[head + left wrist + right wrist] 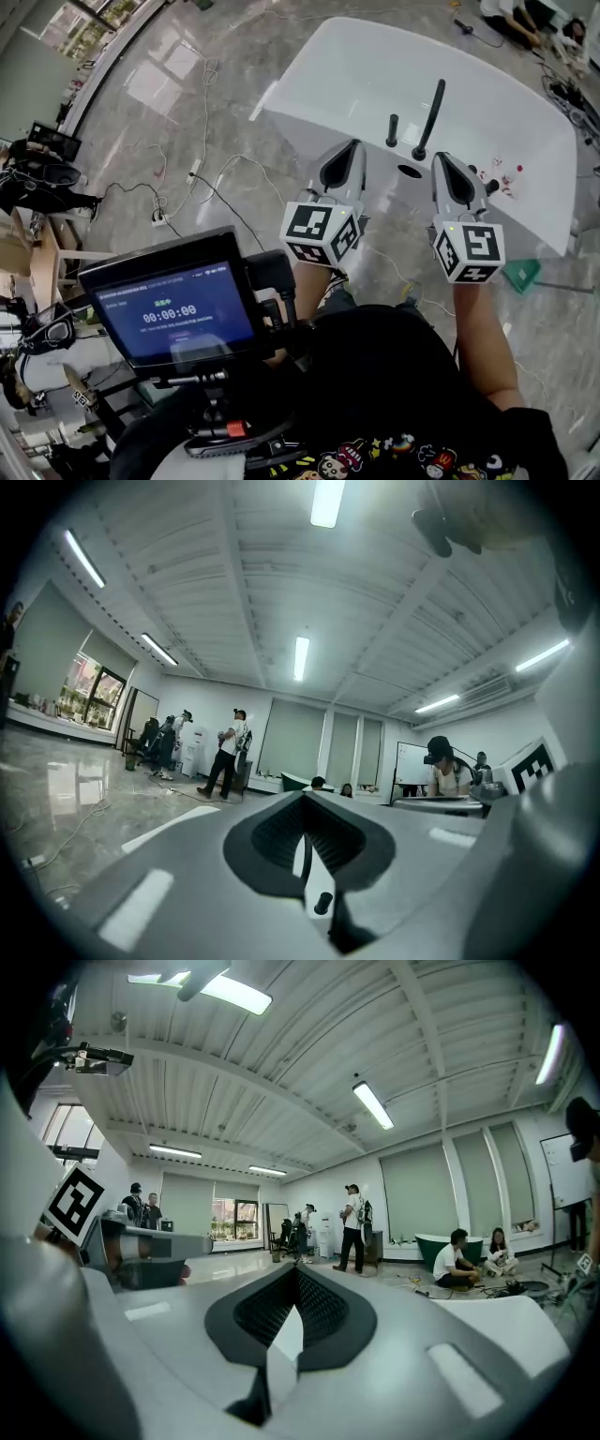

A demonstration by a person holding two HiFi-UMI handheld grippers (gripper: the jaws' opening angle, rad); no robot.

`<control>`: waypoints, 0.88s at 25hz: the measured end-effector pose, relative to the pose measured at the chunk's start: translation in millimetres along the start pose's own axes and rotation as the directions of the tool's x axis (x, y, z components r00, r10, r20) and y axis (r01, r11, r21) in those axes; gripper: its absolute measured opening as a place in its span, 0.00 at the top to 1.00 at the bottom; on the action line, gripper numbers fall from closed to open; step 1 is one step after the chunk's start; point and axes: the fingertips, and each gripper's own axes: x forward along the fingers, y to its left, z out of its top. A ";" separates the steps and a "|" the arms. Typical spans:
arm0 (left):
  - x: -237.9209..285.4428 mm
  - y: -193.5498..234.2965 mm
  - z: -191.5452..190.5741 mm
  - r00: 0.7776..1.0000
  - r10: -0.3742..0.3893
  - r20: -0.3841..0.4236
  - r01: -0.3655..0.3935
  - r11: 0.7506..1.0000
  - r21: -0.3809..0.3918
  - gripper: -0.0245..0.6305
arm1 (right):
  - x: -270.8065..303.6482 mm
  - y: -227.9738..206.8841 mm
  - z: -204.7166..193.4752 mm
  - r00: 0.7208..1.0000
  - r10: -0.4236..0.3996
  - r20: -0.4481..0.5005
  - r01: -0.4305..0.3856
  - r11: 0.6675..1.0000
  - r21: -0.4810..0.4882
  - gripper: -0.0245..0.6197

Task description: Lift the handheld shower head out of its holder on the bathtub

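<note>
Ahead, the black shower head (430,117) stands near-upright in its holder on the tub (356,66) rim, top leaning right, just beyond the right gripper (442,161), farther from the left gripper (349,150), both clenched on nothing.

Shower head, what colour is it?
The shower head is black; the head view shows it best.

Bright ceiling tube lights (326,501) glare; fisheye views curve and darken at the edges.
</note>
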 end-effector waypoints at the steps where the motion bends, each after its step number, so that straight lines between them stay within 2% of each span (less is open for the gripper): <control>1: -4.2 -2.7 -2.0 1.000 -0.004 -0.001 0.004 1.000 -0.004 0.96 | -5.2 3.1 -1.9 1.000 0.003 0.005 -0.003 1.000 -0.001 0.93; 5: -15.0 -2.4 -12.0 1.000 -0.015 -0.006 0.015 1.000 -0.008 0.96 | -10.4 12.1 -15.4 1.000 0.006 0.026 -0.007 1.000 0.005 0.92; 10: -10.2 13.2 -13.8 1.000 -0.003 -0.010 0.003 1.000 -0.008 0.96 | 11.8 12.1 -31.1 1.000 0.012 -0.006 -0.012 1.000 -0.018 0.92; 15: -19.5 30.2 -26.2 1.000 0.000 -0.002 0.000 1.000 -0.004 0.96 | 24.5 25.6 -57.3 0.998 0.025 -0.052 -0.027 0.999 -0.042 0.85; 18: -12.8 39.9 -42.9 1.000 -0.002 0.005 0.002 1.000 0.001 0.96 | 46.4 19.6 -88.1 0.996 0.036 -0.075 -0.040 0.998 -0.047 0.79; 22: 6.8 67.1 -94.8 1.000 0.001 0.027 -0.001 1.000 0.006 0.96 | 92.7 5.6 -155.9 0.996 0.034 -0.086 -0.038 0.998 -0.050 0.75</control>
